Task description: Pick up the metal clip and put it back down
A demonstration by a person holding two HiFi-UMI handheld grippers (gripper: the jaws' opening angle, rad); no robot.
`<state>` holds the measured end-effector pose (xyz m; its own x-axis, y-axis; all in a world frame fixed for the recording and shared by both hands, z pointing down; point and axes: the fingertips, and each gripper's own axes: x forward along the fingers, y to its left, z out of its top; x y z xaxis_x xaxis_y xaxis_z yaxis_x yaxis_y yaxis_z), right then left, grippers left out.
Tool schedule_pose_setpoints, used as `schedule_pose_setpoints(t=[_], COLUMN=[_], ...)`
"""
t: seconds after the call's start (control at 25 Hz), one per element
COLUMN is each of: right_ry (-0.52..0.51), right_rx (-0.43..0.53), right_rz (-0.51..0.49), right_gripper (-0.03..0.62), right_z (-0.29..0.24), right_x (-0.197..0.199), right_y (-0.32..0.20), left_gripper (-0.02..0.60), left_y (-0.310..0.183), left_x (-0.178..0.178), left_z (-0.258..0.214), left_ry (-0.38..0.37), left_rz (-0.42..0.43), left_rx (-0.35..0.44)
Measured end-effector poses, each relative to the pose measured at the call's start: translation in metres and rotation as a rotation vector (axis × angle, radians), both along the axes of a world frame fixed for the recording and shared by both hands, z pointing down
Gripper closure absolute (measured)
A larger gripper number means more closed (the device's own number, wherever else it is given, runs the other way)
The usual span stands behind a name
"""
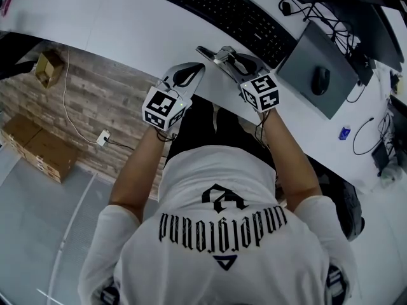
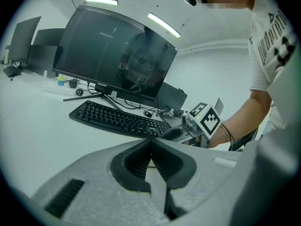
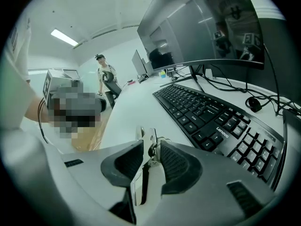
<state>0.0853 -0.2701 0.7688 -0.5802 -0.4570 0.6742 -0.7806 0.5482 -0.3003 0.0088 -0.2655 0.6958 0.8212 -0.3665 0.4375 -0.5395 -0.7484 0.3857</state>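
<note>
1. Across the far part of the scene: white surface (image 1: 127,24), with cables trailing at its far right.
2. Toward the far side of it: dark monitor (image 2: 113,55), screen blank apart from reflections.
3. Nearer than the monitor: black keyboard (image 1: 229,14), lying at a slant.
4. Over the near edge, on the left: left gripper (image 2: 151,144), fingers pressed together at the tips with nothing between.
5. Just to the right of it: right gripper (image 3: 151,150), fingers pinching the metal clip.
6. Between those fingers: metal clip (image 3: 145,182), poking out past the fingertips, close to the keyboard's near end. Cannot tell whether touching the surface.
</note>
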Motion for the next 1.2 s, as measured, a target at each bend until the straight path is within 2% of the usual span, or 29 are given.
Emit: schedule_pose_setpoints(t=[0.6, 0.76, 1.2], right_ry=[-0.016, -0.013, -0.009], right_rx=[0.022, 0.024, 0.126], right_rz=[-0.042, -0.053, -0.117], right_gripper=[0.543, 0.548, 0.553], right_z=[-0.003, -0.006, -0.046], right_x=[-0.016, -0.019, -0.021], right_y=[0.006, 0.011, 0.030], left_gripper=[0.569, 0.569, 0.569], left_y=[0.009, 0.018, 0.050], left_x=[-0.010, -0.008, -0.004], left_z=[0.005, 0.000, -0.025], left_ry=[-0.014, 0.004, 0.019], left_rz=[-0.027, -0.050, -0.110], left_rx=[-0.008, -0.024, 0.009])
